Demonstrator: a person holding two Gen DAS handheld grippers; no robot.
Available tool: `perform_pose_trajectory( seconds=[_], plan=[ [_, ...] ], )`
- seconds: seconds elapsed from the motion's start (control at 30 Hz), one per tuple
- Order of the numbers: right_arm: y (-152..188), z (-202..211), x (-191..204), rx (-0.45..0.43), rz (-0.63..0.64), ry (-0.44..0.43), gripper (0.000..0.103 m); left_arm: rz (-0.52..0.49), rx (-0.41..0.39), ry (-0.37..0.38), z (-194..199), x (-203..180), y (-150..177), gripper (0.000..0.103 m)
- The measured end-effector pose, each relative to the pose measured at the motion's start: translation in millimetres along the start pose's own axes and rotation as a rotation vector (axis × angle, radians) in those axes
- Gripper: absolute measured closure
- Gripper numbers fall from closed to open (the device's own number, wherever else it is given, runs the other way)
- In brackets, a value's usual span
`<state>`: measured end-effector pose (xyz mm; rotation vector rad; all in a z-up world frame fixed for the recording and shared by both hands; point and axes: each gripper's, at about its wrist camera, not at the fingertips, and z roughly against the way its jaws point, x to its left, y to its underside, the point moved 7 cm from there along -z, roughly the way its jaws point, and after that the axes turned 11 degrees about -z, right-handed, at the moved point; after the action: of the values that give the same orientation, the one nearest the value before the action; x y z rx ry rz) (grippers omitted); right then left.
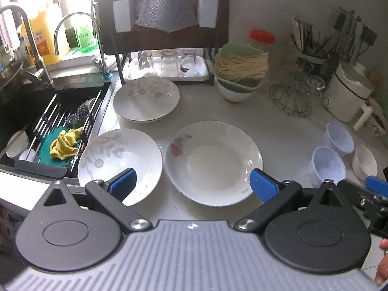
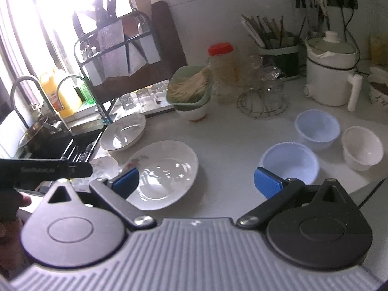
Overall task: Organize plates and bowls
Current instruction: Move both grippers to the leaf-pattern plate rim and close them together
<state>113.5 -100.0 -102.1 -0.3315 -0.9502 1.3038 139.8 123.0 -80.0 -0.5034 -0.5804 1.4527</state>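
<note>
Three white plates lie on the pale counter: a rose-printed plate (image 1: 213,162) (image 2: 165,172) in front, a leaf-printed plate (image 1: 121,165) to its left, and a stacked leaf-printed plate (image 1: 145,99) (image 2: 123,133) behind. Two pale blue bowls (image 1: 328,165) (image 2: 289,162) (image 2: 317,128) and a small white bowl (image 1: 363,161) (image 2: 362,146) sit at the right. My left gripper (image 1: 194,184) hangs open above the near edges of the front plates, holding nothing. My right gripper (image 2: 196,181) is open too, between the rose plate and the nearer blue bowl.
A sink (image 1: 48,121) with a rack and yellow cloth lies at the left. Behind stand a dish rack with glasses (image 1: 167,63), a green basket of noodles (image 1: 240,70), a wire basket (image 1: 293,97), a white pot (image 1: 346,97) and a utensil holder (image 2: 278,55).
</note>
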Motion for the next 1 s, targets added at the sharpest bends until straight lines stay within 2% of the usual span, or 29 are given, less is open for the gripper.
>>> perform_pose_trajectory(
  seconds=[0.33,0.63,0.77,1.0],
  plan=[
    [8,-37,49,0.03,0.025,0.019,0.003,0.0,0.021,0.057,-37,66,-13,0.002],
    [22,-65,97,0.089,0.061,-0.009,0.003,-0.04,-0.003,0.119,-60,112,-7,0.002],
    [30,-76,123,0.089,0.109,-0.012,0.003,-0.044,-0.001,0.15,-70,135,-1,0.002],
    [36,-107,151,0.094,0.07,0.027,0.003,-0.035,0.014,0.168,-88,188,3,0.002]
  ],
)
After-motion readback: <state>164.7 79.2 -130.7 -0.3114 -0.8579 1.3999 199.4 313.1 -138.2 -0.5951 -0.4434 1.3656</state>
